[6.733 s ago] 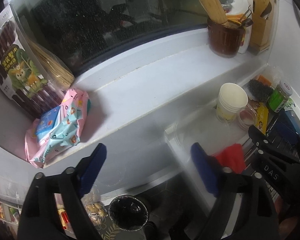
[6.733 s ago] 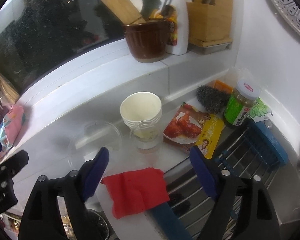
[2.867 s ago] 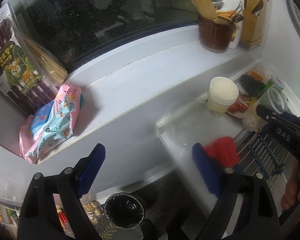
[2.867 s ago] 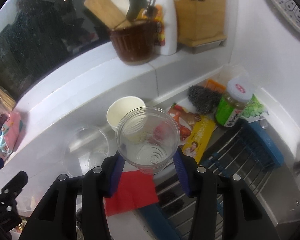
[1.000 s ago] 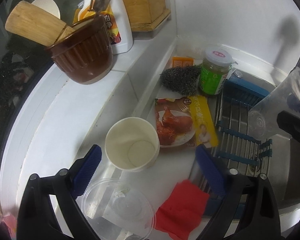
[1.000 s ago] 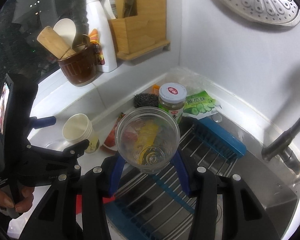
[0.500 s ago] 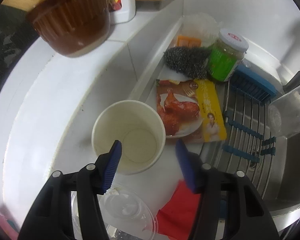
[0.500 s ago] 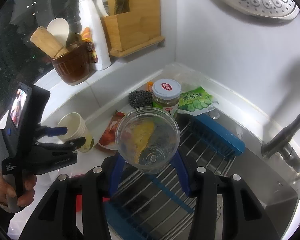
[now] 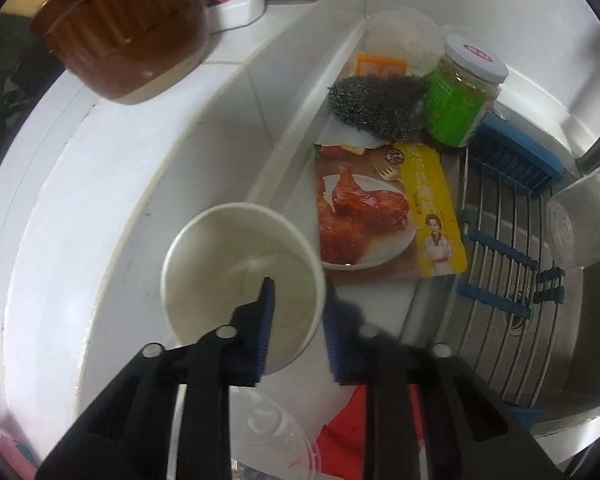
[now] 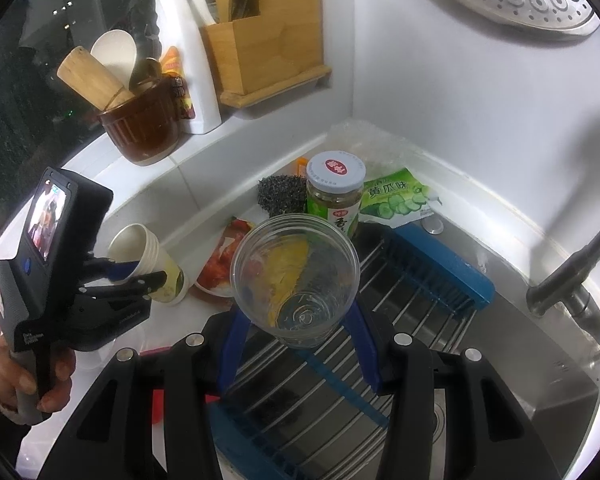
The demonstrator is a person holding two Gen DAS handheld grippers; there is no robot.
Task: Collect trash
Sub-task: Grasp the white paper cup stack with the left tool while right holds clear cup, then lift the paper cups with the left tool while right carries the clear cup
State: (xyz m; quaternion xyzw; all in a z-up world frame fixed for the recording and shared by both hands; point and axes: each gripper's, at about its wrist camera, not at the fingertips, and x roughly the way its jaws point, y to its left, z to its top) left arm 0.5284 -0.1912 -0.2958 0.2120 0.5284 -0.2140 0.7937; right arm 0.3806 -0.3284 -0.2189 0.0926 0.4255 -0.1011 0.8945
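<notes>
A stack of white paper cups [image 9: 220, 272] stands on the white counter. My left gripper [image 9: 298, 292] straddles its right wall, one blue finger inside the cup and one outside. The jaws are closing, and a gap still shows between the inner pad and the wall. The right wrist view shows the same cups [image 10: 140, 248] with the left gripper [image 10: 148, 274] at their rim, held by a person's hand [image 10: 16, 384]. My right gripper [image 10: 296, 320] is shut on a clear plastic cup [image 10: 296, 276] above the sink rack; this cup [image 9: 580, 220] also shows at the right edge of the left wrist view.
A chicken snack packet [image 9: 376, 216] lies beside the cups, with a steel scourer [image 9: 376, 100] and a green jar [image 9: 456, 100] behind it. A clear lid [image 9: 276, 440] and a red cloth [image 9: 344, 432] lie nearer. A brown utensil pot [image 9: 128, 32] stands on the ledge, a cucumber packet [image 10: 396, 200] by the blue-edged sink rack [image 9: 508, 280].
My left gripper has come down over the paper cups and its jaws have narrowed from wide apart to straddling the cup's right wall. The right gripper keeps holding the clear cup in place.
</notes>
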